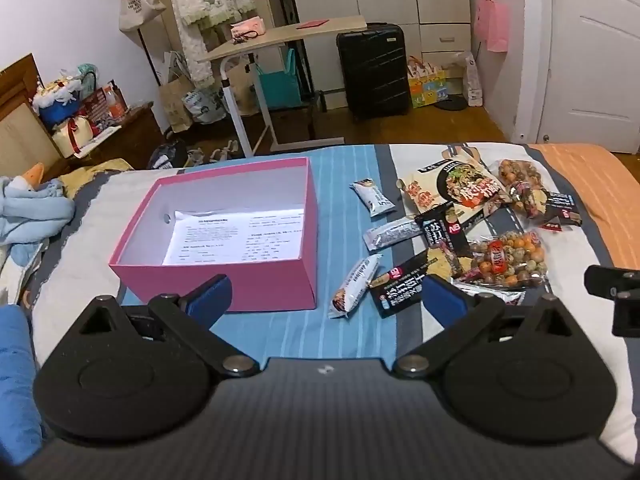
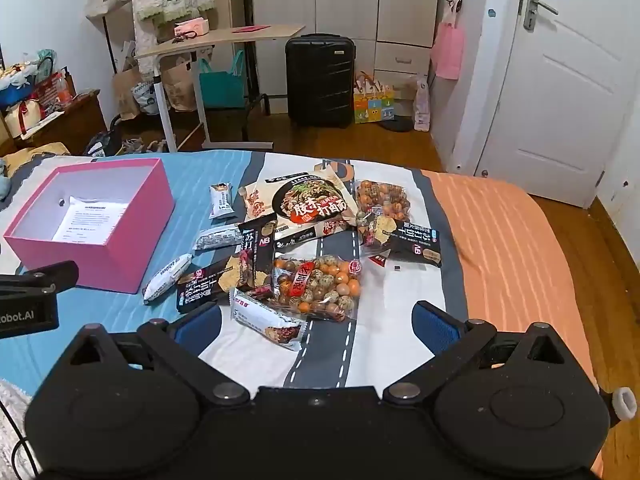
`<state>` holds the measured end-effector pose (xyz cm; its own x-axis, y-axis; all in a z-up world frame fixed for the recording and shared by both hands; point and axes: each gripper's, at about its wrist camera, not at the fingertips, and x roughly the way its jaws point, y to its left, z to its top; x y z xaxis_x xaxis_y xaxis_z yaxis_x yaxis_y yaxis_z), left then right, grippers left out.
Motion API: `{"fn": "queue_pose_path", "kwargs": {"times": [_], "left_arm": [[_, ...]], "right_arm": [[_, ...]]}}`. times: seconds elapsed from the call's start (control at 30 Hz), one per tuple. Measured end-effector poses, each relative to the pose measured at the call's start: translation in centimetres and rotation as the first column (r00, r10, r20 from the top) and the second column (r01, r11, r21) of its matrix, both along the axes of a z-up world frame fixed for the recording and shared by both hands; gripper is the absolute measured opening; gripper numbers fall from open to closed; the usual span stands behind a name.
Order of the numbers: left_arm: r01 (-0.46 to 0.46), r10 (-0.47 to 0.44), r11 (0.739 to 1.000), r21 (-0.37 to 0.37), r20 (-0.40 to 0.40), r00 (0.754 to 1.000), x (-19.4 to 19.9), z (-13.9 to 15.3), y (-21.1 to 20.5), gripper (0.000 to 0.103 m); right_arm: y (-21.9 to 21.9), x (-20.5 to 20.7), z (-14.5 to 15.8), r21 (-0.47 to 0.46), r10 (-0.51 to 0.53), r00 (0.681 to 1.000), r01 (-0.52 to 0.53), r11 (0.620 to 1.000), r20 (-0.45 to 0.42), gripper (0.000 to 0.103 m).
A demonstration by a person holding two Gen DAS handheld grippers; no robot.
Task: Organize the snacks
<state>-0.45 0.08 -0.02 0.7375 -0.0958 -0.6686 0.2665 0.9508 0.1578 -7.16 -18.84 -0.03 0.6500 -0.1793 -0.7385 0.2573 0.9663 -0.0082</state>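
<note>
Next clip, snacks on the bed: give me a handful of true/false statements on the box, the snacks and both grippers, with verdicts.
1. The pink box holds snacks. False: only a printed sheet lies in it.
2. The left gripper is open. True.
3. The right gripper grips a packet. False: it is open and holds nothing.
4. The noodle bag lies on the bed, outside the box. True.
5. The box has its lid on. False: it is open on top.

The left gripper [image 1: 325, 298] has matte black, rounded-triangular linkage arms, silver pivot screws and blue textured finger pads [image 1: 211, 298]. The right gripper [image 2: 317, 322] matches it, with a white knob [image 2: 624, 402] beside its right arm.
</note>
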Motion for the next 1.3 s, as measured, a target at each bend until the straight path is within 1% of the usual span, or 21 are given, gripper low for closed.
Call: {"fn": "queue_pose_path", "kwargs": {"times": [0.2,0.4,0.57,0.73,0.87,1.07,1.3], "left_arm": [[0.006,-0.007,1.0,-0.029,-0.028,1.0,0.1,-0.1,0.2,0.103],[0.008,-0.009,0.999,-0.036,-0.041,0.999,0.2,-0.3,0.2,0.102],[0.01,-0.013,0.998,-0.055,-0.055,0.998,0.3,-0.3,0.5,0.102],[0.007,-0.008,1.0,-0.028,-0.036,0.999,0.2,-0.2,0.3,0.102],[0.013,-0.016,0.999,-0.048,-0.044,0.999,0.2,0.0,0.4,0.102],[0.025,-0.026,0.998,-0.052,-0.024,0.999,-0.4,0.5,0.3,0.102],[0.025,-0.028,0.996,-0.082,-0.028,0.999,-0.4,0.8,1.0,0.102]], "right_arm": [[-0.3,-0.1,0.1,-0.002,-0.001,1.0,0.001,1.0,0.002,0.103],[-0.4,-0.1,0.1,-0.006,0.001,1.0,-0.001,1.0,0.009,0.103],[-0.2,-0.3,0.2,-0.012,0.003,1.0,-0.002,1.0,0.015,0.103],[-0.3,-0.4,0.4,-0.013,-0.005,1.0,0.005,1.0,0.025,0.103],[-0.3,-0.6,0.6,-0.019,-0.005,1.0,0.005,1.0,0.03,0.103],[-0.3,-0.7,0.6,-0.02,-0.005,0.999,0.005,1.0,0.032,0.103],[-0.2,-0.9,0.7,-0.027,0.001,0.999,0.0,1.0,0.035,0.103]]}}
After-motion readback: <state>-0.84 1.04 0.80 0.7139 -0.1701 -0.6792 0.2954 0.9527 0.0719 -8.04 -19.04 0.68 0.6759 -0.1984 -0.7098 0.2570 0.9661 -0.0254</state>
